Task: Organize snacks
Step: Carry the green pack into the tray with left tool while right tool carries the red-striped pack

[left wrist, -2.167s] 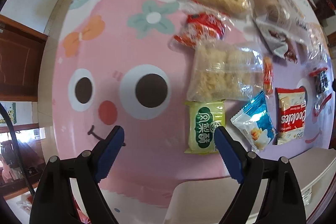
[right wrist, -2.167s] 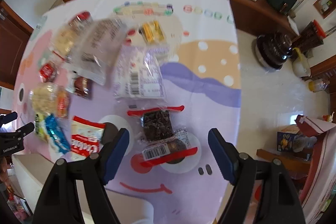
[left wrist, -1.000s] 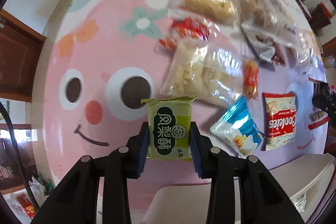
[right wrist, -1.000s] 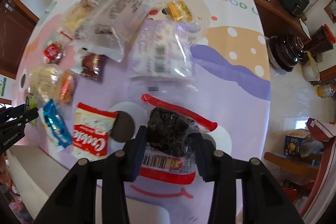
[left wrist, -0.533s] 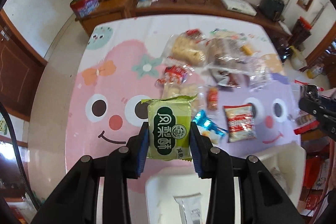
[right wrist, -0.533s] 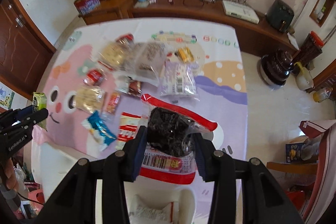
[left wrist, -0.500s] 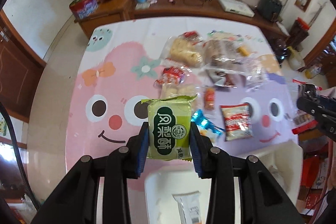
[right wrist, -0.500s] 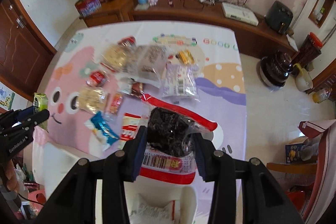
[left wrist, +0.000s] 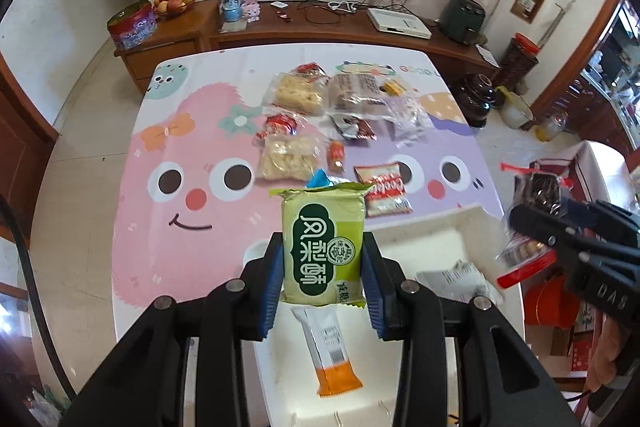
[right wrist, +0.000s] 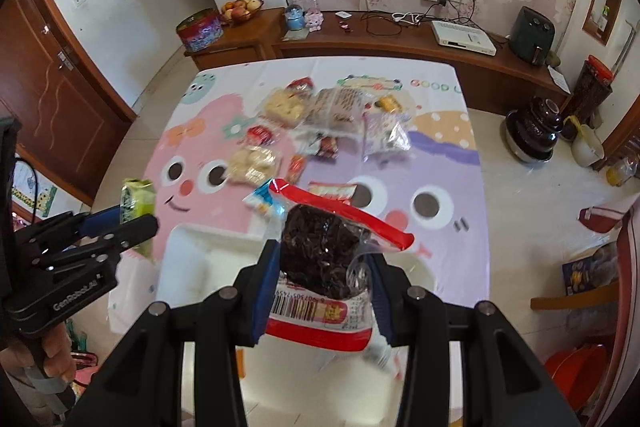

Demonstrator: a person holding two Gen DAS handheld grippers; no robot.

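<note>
My left gripper (left wrist: 322, 275) is shut on a green snack packet (left wrist: 323, 247) and holds it high above the white bin (left wrist: 432, 239) at the table's near edge. My right gripper (right wrist: 322, 295) is shut on a clear bag of dark snack with red trim (right wrist: 320, 251), also lifted above the bin (right wrist: 208, 255). The right gripper shows in the left wrist view (left wrist: 560, 227), and the left gripper shows in the right wrist view (right wrist: 100, 231). An orange-and-white wrapper (left wrist: 328, 351) and a white packet (left wrist: 456, 277) lie in the bin.
Several snack packs lie across the cartoon tablecloth (left wrist: 192, 155): a red cookies pack (left wrist: 384, 191), a blue packet (left wrist: 320, 181), clear bags of puffed snacks (left wrist: 290, 153). A wooden sideboard (left wrist: 320, 31) runs behind the table.
Both grippers, holding their packets, have risen and pulled back toward the near edge. The table looks smaller and farther, and the white bin now lies below both.
</note>
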